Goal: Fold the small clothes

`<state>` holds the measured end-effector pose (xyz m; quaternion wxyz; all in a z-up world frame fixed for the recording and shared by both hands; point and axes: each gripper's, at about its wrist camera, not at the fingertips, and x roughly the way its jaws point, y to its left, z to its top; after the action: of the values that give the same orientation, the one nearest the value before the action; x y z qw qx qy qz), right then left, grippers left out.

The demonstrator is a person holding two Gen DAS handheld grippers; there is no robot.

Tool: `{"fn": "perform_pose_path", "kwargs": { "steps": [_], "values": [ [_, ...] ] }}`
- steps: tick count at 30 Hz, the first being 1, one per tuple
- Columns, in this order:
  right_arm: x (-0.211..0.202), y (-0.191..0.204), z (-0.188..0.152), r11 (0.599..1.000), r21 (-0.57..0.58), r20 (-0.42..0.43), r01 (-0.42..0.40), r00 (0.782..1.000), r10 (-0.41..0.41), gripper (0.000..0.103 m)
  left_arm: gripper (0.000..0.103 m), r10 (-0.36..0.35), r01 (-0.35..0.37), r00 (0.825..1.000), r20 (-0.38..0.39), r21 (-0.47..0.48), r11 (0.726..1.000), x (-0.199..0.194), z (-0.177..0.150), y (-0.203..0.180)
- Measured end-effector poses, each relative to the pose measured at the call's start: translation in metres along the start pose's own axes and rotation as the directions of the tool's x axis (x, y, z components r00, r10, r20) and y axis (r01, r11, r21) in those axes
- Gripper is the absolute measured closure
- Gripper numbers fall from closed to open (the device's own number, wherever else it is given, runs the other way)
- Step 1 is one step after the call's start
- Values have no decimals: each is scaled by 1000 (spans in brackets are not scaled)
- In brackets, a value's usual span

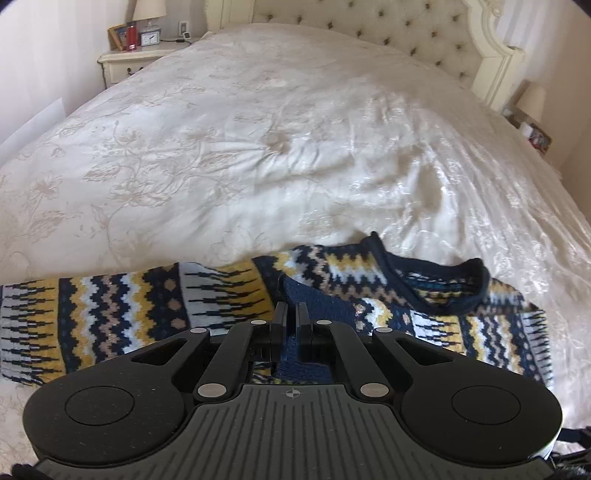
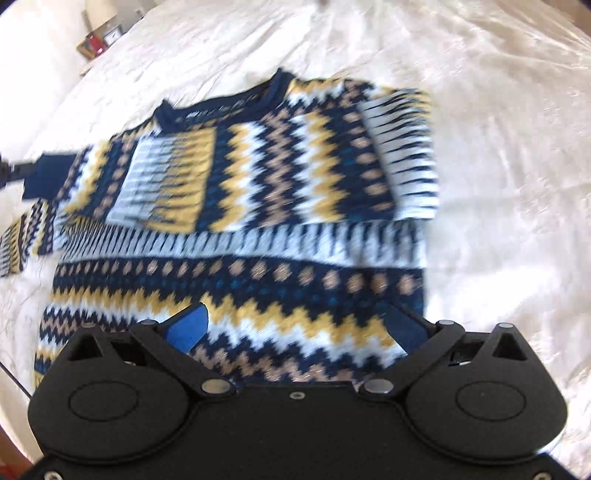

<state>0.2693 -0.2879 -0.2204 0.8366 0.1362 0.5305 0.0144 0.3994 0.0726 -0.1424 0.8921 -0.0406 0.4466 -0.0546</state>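
Note:
A small knit sweater [image 2: 258,206] in navy, yellow, white and tan zigzags lies on the white bedspread [image 2: 498,147]. Its right sleeve is folded across the chest. My left gripper [image 1: 291,314] is shut on the navy cuff [image 1: 317,299] of the left sleeve, which is drawn over the body. It shows at the far left of the right wrist view [image 2: 22,170], holding that cuff. The sweater also fills the lower left wrist view [image 1: 110,310]. My right gripper [image 2: 295,325] is open and empty, blue pads [image 2: 188,328] spread above the hem.
The bed [image 1: 258,129] has a tufted cream headboard [image 1: 406,33]. A nightstand [image 1: 129,59] with a lamp, clock and red bottle stands at the far left. Another lamp [image 1: 532,103] sits at the far right.

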Motion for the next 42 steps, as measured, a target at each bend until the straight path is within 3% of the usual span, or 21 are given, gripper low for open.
{"fn": "perform_pose_path", "kwargs": {
  "steps": [5,12,17,22,24,29,36,39,42],
  "values": [
    [-4,-25,18,998,38,36,44,998,-46,1,100,42,-44,998,-41,-38,998,19,-4,14],
    [1,-49,44,992,85,85,89,992,-96,1,99,110,-110,992,-61,-2,994,41,-11,16],
    [13,-66,70,985,128,99,115,987,-128,1,98,114,-112,985,-127,18,994,58,-14,17],
    [43,-74,82,979,70,40,194,980,-197,1,96,113,-116,977,-182,-6,993,69,-20,24],
    [52,-83,80,964,61,0,258,966,-258,1,87,111,-117,977,-184,-22,993,68,-23,28],
    [47,-91,75,955,93,8,281,959,-283,1,80,86,-95,983,-164,-48,994,53,-29,35],
    [23,-75,68,972,88,41,216,975,-220,1,68,79,-86,986,-145,-42,995,20,-46,24],
    [34,-67,61,968,22,-31,251,968,-251,1,68,63,-70,986,-155,-40,997,10,-58,17],
    [43,-72,51,967,52,-104,251,964,-245,1,68,50,-59,984,-170,-50,997,0,-72,13]
  ]
}}
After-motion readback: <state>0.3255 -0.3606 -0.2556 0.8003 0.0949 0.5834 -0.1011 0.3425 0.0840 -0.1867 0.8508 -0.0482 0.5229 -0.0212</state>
